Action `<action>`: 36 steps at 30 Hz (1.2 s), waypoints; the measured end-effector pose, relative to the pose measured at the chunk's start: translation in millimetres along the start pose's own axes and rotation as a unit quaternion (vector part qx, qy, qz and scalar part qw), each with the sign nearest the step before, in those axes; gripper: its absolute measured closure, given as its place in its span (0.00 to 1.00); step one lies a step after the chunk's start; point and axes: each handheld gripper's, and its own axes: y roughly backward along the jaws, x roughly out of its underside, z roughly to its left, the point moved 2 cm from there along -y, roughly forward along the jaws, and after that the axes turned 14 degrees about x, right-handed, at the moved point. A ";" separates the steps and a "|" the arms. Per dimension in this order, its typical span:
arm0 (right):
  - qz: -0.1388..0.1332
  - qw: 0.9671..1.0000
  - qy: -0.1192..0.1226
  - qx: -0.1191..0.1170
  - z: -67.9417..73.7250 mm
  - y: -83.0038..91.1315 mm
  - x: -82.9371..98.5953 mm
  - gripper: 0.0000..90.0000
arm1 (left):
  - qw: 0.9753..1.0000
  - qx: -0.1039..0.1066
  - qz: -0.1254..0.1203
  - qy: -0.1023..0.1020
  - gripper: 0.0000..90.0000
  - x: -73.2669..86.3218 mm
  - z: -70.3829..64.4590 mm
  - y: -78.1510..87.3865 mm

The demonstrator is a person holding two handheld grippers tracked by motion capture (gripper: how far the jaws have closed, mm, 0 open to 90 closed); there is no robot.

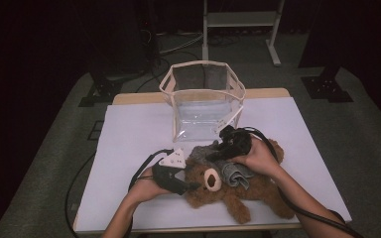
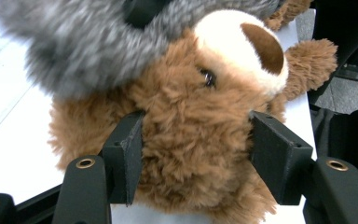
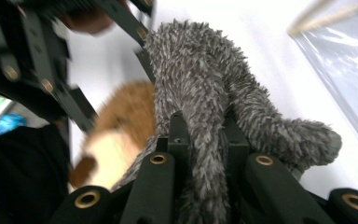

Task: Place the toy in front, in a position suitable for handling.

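A brown teddy bear (image 1: 228,188) lies on its back near the front edge of the white worktop (image 1: 129,134), a grey fuzzy scarf (image 1: 238,173) draped at its neck. The left hand-held gripper (image 1: 191,186) has its jaws spread around the bear's head, pressing into the fur on either side. The right hand-held gripper (image 1: 213,156) pinches a fold of the grey scarf just above the bear. A clear plastic bag (image 1: 203,99) stands open behind them.

Dark room, grey floor (image 1: 54,148), white-topped table (image 1: 134,129)
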 end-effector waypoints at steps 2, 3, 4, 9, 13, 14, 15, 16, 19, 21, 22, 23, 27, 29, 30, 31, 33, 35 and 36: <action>0.006 1.000 -0.002 0.012 -4.9 2.8 8.7 0.87 | 1.000 -0.004 0.001 -0.003 0.43 0.8 0.4 2.9; 0.004 1.000 -0.017 0.006 -7.0 4.5 13.7 0.87 | 1.000 -0.005 0.002 -0.004 0.43 0.8 0.2 4.4; 0.004 1.000 -0.018 0.005 -8.8 5.5 17.0 0.87 | 1.000 -0.005 0.001 -0.004 0.43 0.8 -0.2 4.9; -0.008 1.000 -0.014 0.001 -4.9 7.1 13.3 0.87 | 1.000 -0.008 0.005 0.000 0.44 -0.2 0.0 1.2; -0.022 1.000 0.005 -0.012 5.8 2.8 -0.9 0.87 | 1.000 -0.004 0.012 0.002 0.44 -2.3 0.3 -0.7; -0.021 1.000 0.008 -0.016 8.1 1.2 -2.6 0.87 | 1.000 -0.003 0.014 0.002 0.44 -2.0 0.2 -0.5; -0.019 1.000 0.010 -0.016 9.1 0.4 -3.1 0.87 | 1.000 -0.002 0.014 0.002 0.44 -1.2 -0.3 -0.3; -0.018 1.000 0.012 -0.019 9.0 0.3 -2.3 0.87 | 1.000 -0.002 0.013 0.002 0.44 -0.8 -0.6 0.0; -0.016 1.000 0.012 -0.010 2.9 8.5 4.2 0.86 | 1.000 -0.004 0.014 0.001 0.44 -0.2 -1.1 -0.5; -0.021 1.000 0.001 -0.003 -3.3 21.9 11.9 0.86 | 1.000 -0.003 0.015 0.000 0.44 0.4 -0.8 -0.1; -0.031 0.999 -0.008 -0.002 -6.4 30.3 15.7 0.86 | 1.000 -0.003 0.015 0.000 0.44 0.5 -0.3 0.0; -0.039 0.999 -0.017 0.000 -9.1 39.8 19.1 0.86 | 1.000 -0.004 0.014 -0.001 0.44 0.3 0.2 0.1; -0.063 0.997 -0.029 0.025 -18.5 79.0 29.7 0.86 | 1.000 -0.005 0.018 0.002 0.44 -1.7 -0.9 -0.8; -0.071 0.996 -0.032 0.039 -21.9 97.2 35.9 0.86 | 1.000 -0.005 0.021 0.002 0.44 -2.1 -1.5 -0.6; -0.074 0.996 -0.035 0.046 -23.3 105.5 39.4 0.86 | 1.000 -0.006 0.022 0.002 0.43 -2.3 -1.7 -0.8; -0.077 0.995 -0.036 0.055 -25.2 114.9 44.2 0.86 | 1.000 -0.006 0.022 0.003 0.43 -2.6 -2.0 -0.8; -0.077 0.994 -0.041 0.065 -27.0 126.9 51.1 0.86 | 1.000 -0.007 0.025 0.003 0.43 -3.2 -2.1 -0.8; -0.074 0.993 -0.044 0.081 -28.9 139.6 58.9 0.86 | 1.000 -0.006 0.026 0.002 0.43 -3.8 -2.0 -0.8; -0.075 0.992 -0.045 0.090 -30.2 145.5 62.7 0.86 | 1.000 -0.005 0.028 0.002 0.43 -3.9 -1.7 -0.6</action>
